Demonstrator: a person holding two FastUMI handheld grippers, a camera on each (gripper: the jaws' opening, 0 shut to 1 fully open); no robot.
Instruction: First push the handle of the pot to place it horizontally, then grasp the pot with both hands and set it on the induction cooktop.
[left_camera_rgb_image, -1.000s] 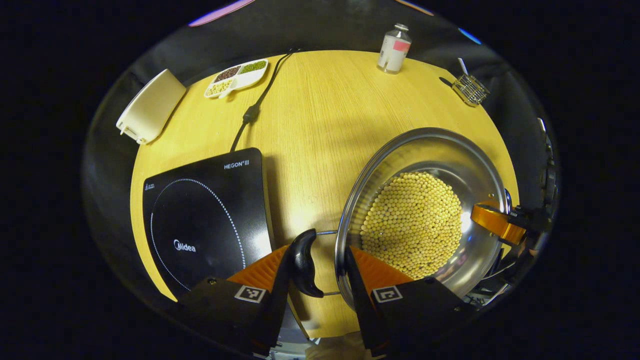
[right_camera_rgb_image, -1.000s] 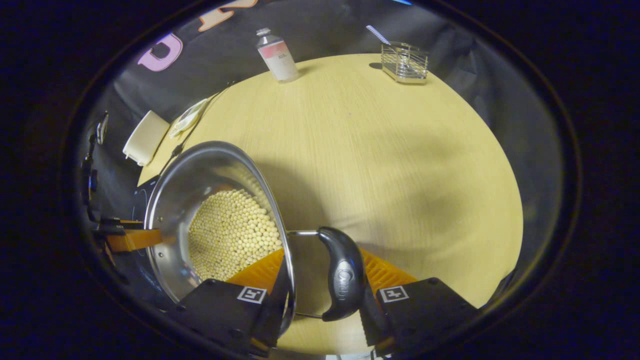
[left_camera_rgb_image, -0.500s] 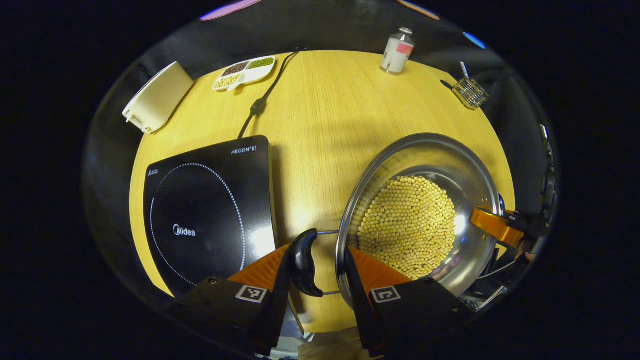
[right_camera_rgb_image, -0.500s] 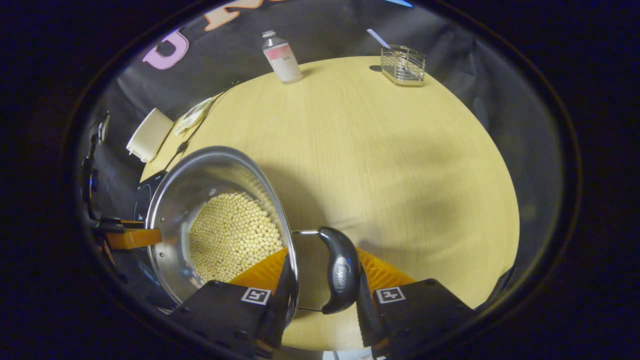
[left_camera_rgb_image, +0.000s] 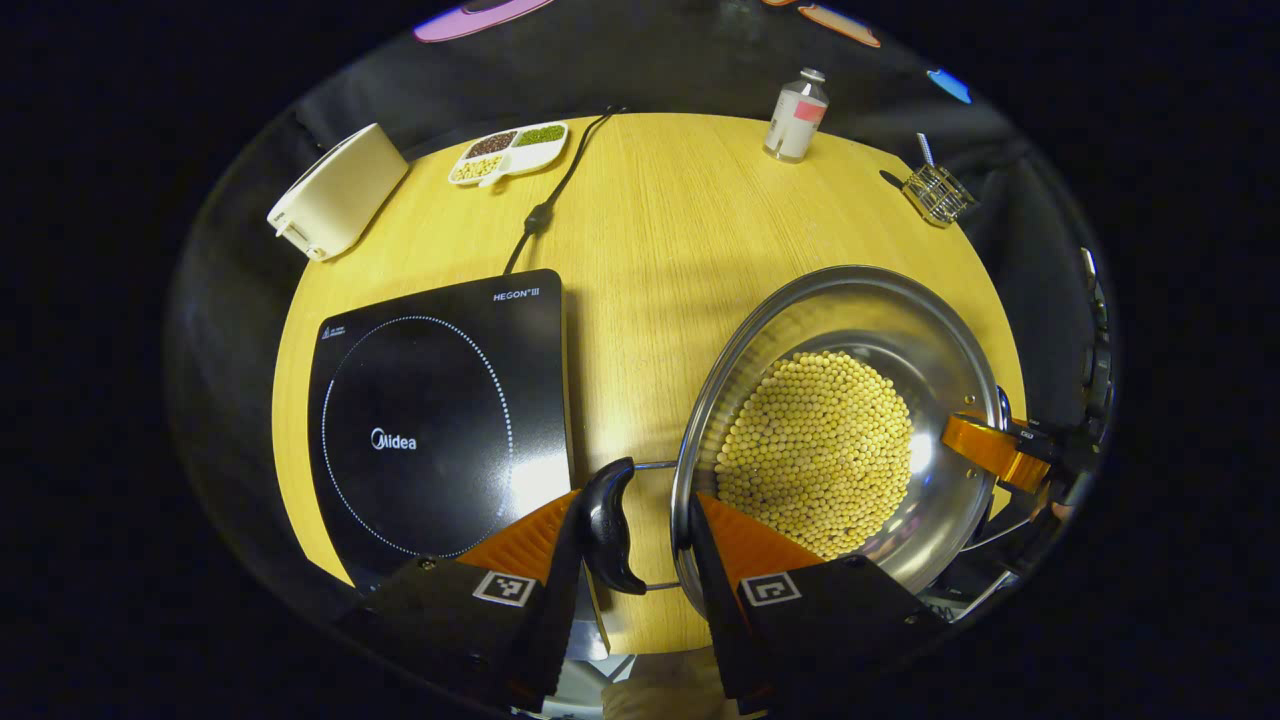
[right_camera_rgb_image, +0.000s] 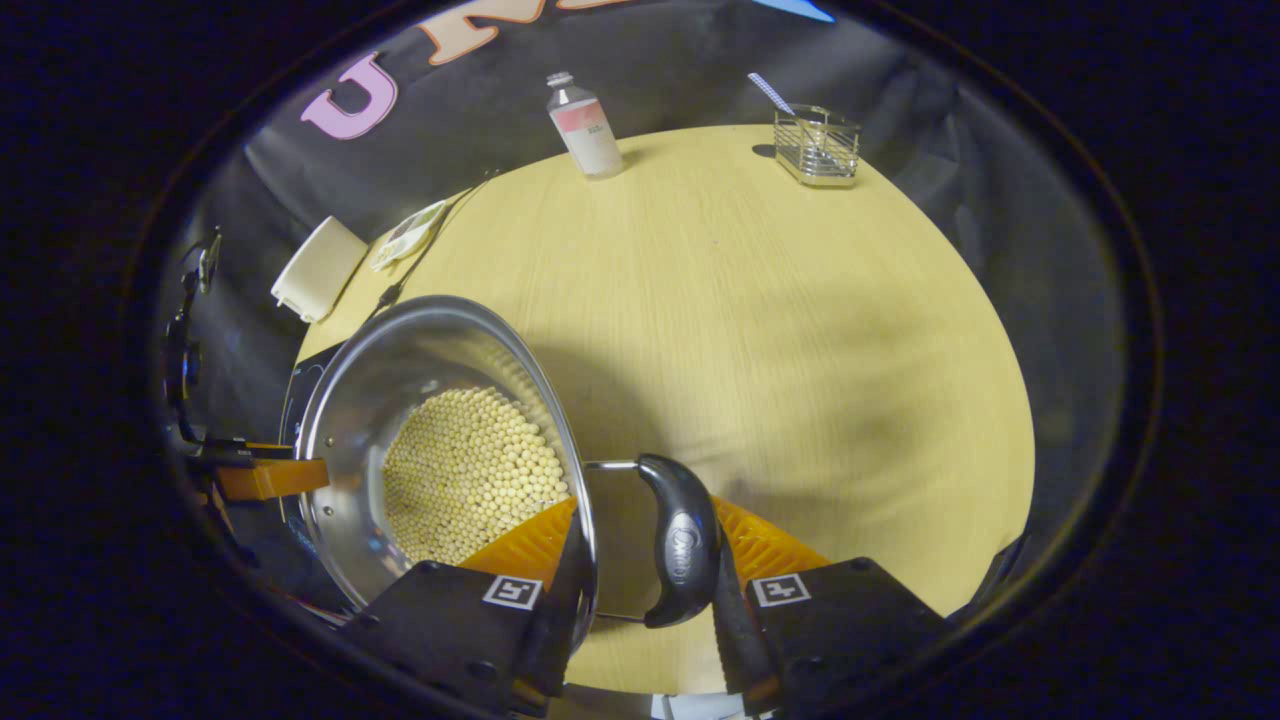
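A steel pot (left_camera_rgb_image: 840, 290) holding yellow beans (left_camera_rgb_image: 815, 450) hangs above the wooden table (left_camera_rgb_image: 660, 230), held at both side handles. My left gripper (left_camera_rgb_image: 632, 520) is shut on the black left handle (left_camera_rgb_image: 607, 520), one finger outside the handle and the other inside the pot's rim. My right gripper (right_camera_rgb_image: 645, 540) is shut the same way on the black right handle (right_camera_rgb_image: 680, 545), and its orange finger (left_camera_rgb_image: 985, 448) shows at the pot's far rim. The black induction cooktop (left_camera_rgb_image: 430, 420) lies flat on the table, left of the pot (right_camera_rgb_image: 400, 330).
A white box (left_camera_rgb_image: 335, 190), a divided dish of beans (left_camera_rgb_image: 510, 150) and the cooktop's cord (left_camera_rgb_image: 545, 205) lie at the table's far left. A bottle (left_camera_rgb_image: 795, 115) and a wire basket (left_camera_rgb_image: 935, 190) stand at the far edge.
Both grippers have risen with the pot, so the table looks farther off. More of the cooktop shows in the left gripper view. Both grips on the handles are unchanged.
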